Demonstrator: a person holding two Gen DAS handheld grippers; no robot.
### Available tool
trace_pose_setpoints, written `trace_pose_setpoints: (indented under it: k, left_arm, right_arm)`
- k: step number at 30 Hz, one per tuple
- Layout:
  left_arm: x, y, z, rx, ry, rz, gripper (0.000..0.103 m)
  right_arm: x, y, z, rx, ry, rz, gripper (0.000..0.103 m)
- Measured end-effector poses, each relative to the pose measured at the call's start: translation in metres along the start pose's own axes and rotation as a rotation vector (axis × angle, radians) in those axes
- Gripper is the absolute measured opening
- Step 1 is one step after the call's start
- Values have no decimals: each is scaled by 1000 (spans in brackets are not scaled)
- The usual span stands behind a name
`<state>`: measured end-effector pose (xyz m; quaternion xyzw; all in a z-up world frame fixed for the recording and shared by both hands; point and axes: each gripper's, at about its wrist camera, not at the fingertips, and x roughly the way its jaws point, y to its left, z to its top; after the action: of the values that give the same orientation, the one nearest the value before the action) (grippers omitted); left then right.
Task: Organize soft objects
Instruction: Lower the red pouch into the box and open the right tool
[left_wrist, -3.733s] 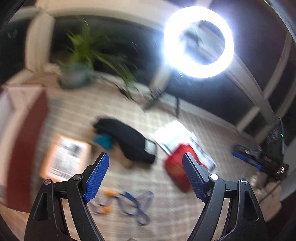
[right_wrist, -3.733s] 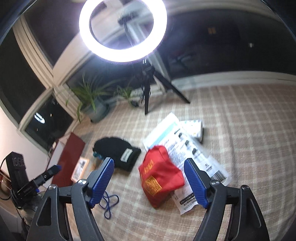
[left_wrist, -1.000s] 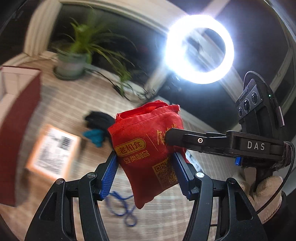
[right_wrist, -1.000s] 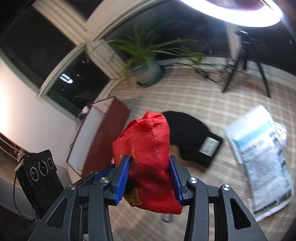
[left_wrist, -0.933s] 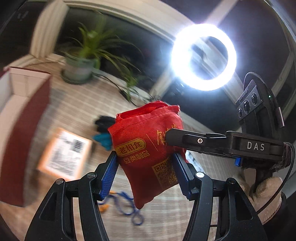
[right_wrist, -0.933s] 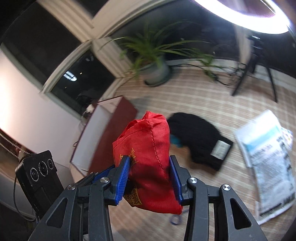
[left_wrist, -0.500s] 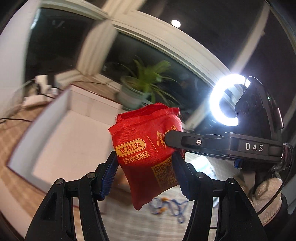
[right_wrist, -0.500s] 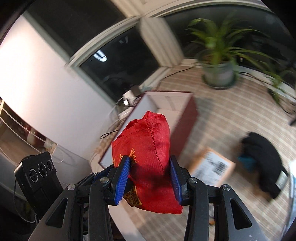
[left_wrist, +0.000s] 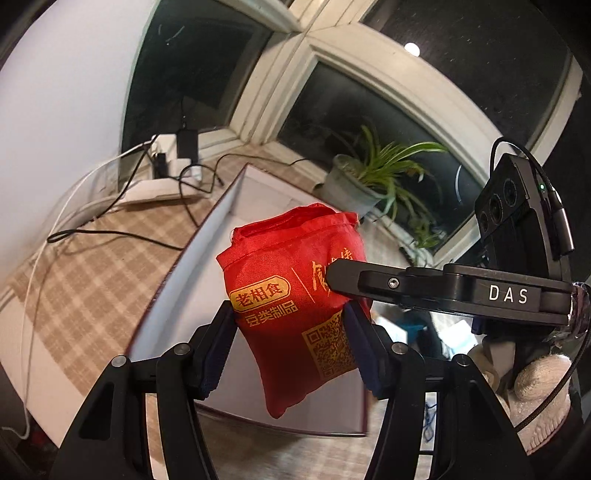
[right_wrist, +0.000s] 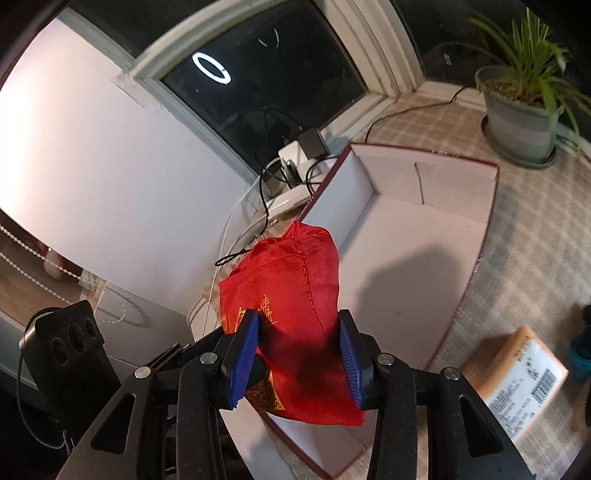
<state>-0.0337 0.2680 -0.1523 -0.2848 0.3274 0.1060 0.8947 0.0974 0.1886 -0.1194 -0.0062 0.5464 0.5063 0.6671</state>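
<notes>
Jaws of both grippers clamp one red pouch (left_wrist: 295, 314): left gripper (left_wrist: 291, 354) at its lower half, right gripper (right_wrist: 299, 354) across its middle. Pouch hangs in the air over the open white-lined box (right_wrist: 406, 258), not yet released. Box looks empty, so the sorting seems barely started; a dark item (right_wrist: 585, 317) still lies on the checked mat (right_wrist: 517, 273). Potted plant (right_wrist: 521, 110) stands by dark windows.
</notes>
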Motion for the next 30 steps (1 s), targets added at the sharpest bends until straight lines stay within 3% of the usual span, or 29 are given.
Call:
trace_pose_setpoints:
  k: [13, 26, 30]
  left_arm:
    - [19, 9, 6, 26, 59, 25, 58]
    - [10, 7, 11, 38, 38, 48, 56]
    - [5, 4, 11, 38, 28, 50, 56]
  right_arm:
    - [18, -14, 6, 38, 24, -21, 41]
    - [18, -9, -1, 5, 6, -75, 44]
    - [10, -10, -6, 11, -10, -70, 49]
